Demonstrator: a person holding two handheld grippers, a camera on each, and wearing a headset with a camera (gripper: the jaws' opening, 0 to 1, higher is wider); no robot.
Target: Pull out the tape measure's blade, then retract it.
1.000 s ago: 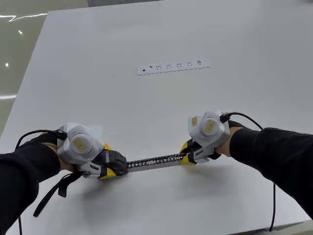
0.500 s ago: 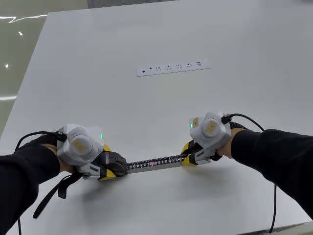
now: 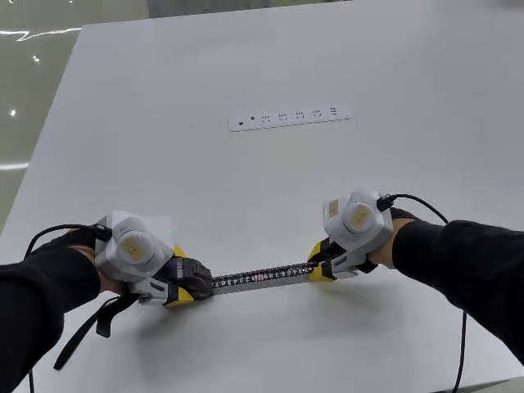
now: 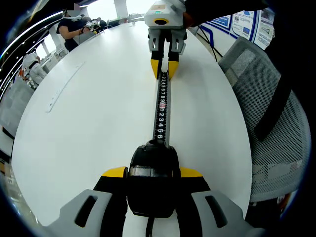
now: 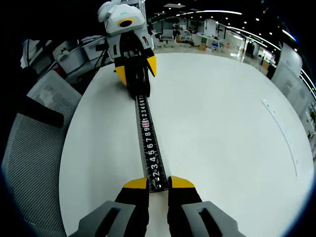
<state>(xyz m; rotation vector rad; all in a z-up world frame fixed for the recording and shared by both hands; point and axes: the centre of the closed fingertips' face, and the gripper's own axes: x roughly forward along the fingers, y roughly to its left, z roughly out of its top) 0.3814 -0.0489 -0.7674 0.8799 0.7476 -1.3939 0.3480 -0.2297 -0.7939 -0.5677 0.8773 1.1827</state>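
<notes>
The black tape measure case rests on the white table near its front edge, with my left gripper shut on it. Its blade runs rightward, low over the table, to my right gripper, which is shut on the blade's end. In the left gripper view the case sits between the yellow-tipped jaws and the numbered blade reaches away to the right gripper. In the right gripper view the blade leads from my jaws to the case.
A white power strip lies flat at mid-table, well beyond both grippers. The table's front edge is close below the hands. A grey mesh chair stands behind the near edge. Black cables trail from both grippers.
My right gripper has moved a little to the right with the blade's end, so slightly more blade is out. The left gripper and the case have stayed nearly still.
</notes>
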